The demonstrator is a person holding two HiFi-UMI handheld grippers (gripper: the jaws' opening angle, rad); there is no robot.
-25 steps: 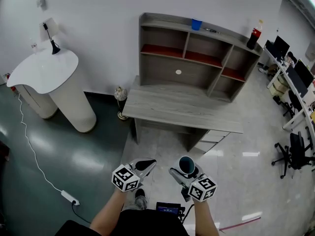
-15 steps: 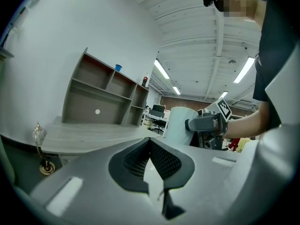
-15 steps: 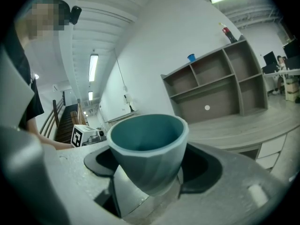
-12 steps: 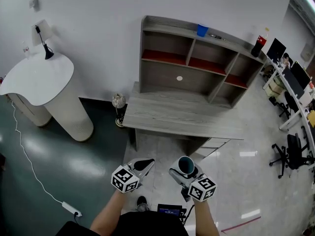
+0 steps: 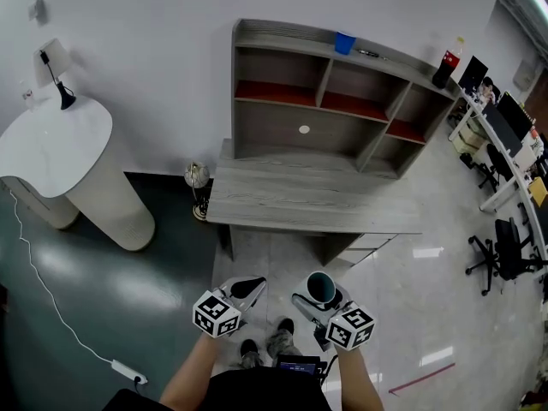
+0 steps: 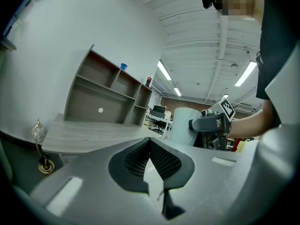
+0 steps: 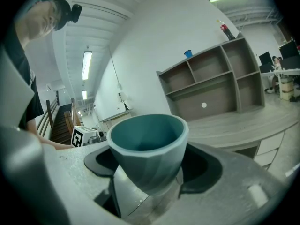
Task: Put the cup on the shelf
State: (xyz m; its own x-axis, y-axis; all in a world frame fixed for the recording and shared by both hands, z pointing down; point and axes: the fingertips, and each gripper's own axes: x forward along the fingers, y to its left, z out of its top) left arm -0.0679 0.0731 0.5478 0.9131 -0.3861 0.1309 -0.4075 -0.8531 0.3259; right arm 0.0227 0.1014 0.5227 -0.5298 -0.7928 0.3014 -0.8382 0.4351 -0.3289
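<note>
Right gripper view shows the teal cup upright, mouth up, pinched low on its tapering body by my right gripper, whose jaws press against its sides. It looks like rigid glazed ceramic to me: moderately weighty, slick and easy to chip. I judge this low hold workable but prone to tipping; mid-wall would be steadier. At nine o'clock of the cup, my left gripper has its jaws pressed together on nothing. In the head view the shelf stands at twelve o'clock, well apart from the cup, beyond the desk, with a small blue container on its top board.
</note>
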